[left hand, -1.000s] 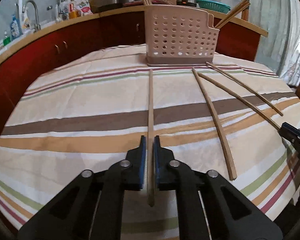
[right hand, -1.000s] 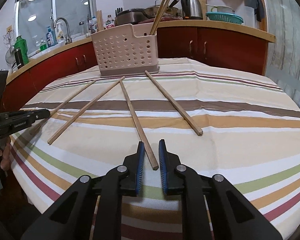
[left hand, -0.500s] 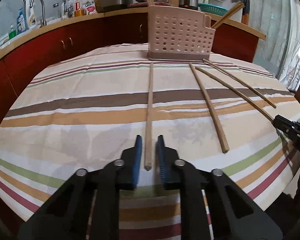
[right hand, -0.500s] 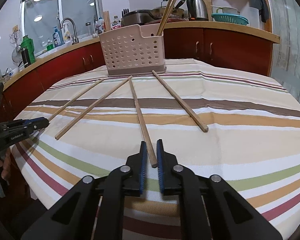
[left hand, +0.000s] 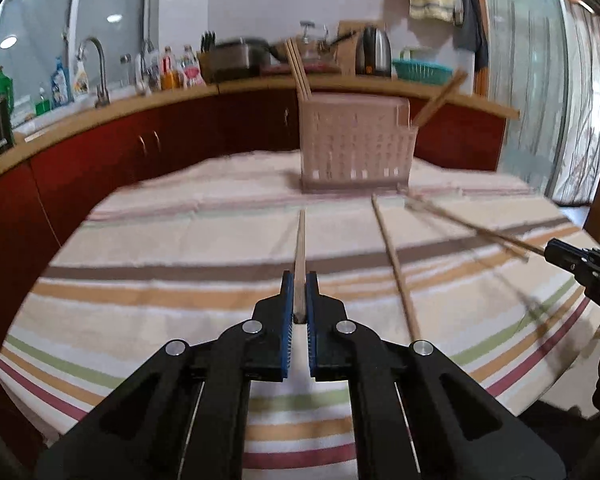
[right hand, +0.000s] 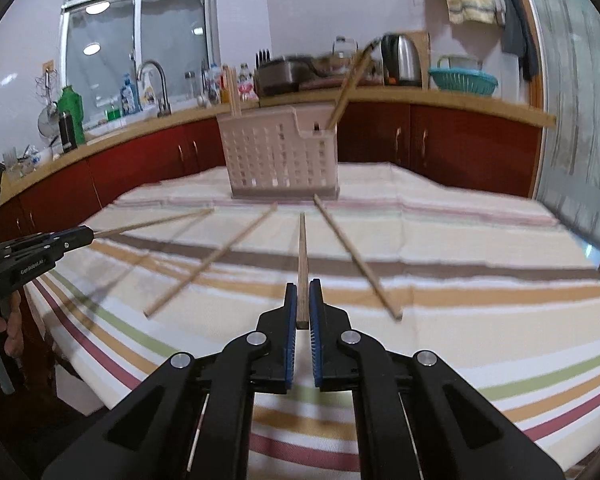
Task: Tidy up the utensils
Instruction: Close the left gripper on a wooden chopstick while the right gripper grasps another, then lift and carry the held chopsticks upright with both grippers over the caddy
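Note:
A perforated pink utensil basket [left hand: 356,152] [right hand: 280,156] stands at the far side of the striped tablecloth [left hand: 160,280], with a few chopsticks upright in it. My left gripper [left hand: 299,278] is shut on the near end of a wooden chopstick [left hand: 301,240], lifted off the cloth and pointing at the basket. My right gripper [right hand: 302,286] is shut on another chopstick [right hand: 302,248], also raised. Each gripper shows in the other's view: the right gripper [left hand: 550,250] at the right edge, the left gripper [right hand: 88,235] at the left edge. Two loose chopsticks [right hand: 212,260] [right hand: 356,256] lie on the cloth.
Red cabinets under a wooden counter [left hand: 140,104] curve behind the table, with a sink tap [left hand: 96,72], bottles, a kettle [right hand: 400,60] and a teal basket [right hand: 462,80]. A glass door [left hand: 540,100] is at the right. A person's hand [right hand: 4,328] grips the left tool's handle.
Both grippers have closed onto the near ends of their chopsticks and risen, lifting those two sticks off the cloth. The two other chopsticks stay where they lay.

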A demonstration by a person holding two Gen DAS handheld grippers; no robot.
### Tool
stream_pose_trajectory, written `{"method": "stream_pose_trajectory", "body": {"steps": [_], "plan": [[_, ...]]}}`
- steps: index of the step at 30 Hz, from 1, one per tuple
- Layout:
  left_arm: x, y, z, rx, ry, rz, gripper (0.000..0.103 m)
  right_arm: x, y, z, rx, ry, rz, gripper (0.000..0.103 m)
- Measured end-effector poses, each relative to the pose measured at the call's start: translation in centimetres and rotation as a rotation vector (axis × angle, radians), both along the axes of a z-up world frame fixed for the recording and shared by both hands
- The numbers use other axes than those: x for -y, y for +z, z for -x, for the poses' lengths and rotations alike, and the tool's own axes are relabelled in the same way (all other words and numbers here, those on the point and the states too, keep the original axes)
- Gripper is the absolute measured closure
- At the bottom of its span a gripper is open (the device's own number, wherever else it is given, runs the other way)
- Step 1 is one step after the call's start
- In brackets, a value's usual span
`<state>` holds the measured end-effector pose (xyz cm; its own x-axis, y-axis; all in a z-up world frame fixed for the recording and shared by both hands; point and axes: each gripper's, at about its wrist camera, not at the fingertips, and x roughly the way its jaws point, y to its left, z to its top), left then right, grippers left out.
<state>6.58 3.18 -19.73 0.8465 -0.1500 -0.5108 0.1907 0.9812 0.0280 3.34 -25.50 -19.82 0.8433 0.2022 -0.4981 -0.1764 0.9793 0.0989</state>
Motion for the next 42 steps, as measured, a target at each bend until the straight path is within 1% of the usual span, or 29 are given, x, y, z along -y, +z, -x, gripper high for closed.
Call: {"method": "stream_pose_trajectory", "body": {"steps": [4,8,12,16,20,26,35,42], "plan": [[-0.4,2.8,0.7,0.072,0.007,0.032,0.096,0.0,2.7,0.6,0.074,-0.004,0.009,0.096],[-0.6,5.8,1.6,0.138,0.003,0.059,0.096,0.4,5.1,1.1,0.126,-0.008,-0.001,0.096],[-0.7,8.2,2.2,0.182,-0.005,0.076,0.096,0.7,7.2,1.3,0.173,-0.01,-0.007,0.096],[-0.6,9.8,1.8,0.193,-0.024,0.097,0.096,0.8,8.7,0.9,0.187,-0.007,-0.011,0.096],[-0.2,10.0,0.3,0.181,-0.028,0.09,0.096,0.7,9.4,-0.3,0.182,0.007,0.0,0.096],[0.0,10.4,-1.5,0.197,-0.034,0.093,0.096,-0.1,10.6,-2.9,0.203,0.021,0.026,0.096],[0.3,11.0,-5.1,0.203,-0.04,0.104,0.096,-0.8,11.7,-6.7,0.243,0.021,0.016,0.096],[0.5,11.0,-7.1,0.206,-0.046,0.109,0.096,-1.1,12.0,-9.4,0.244,0.026,0.012,0.096]]}}
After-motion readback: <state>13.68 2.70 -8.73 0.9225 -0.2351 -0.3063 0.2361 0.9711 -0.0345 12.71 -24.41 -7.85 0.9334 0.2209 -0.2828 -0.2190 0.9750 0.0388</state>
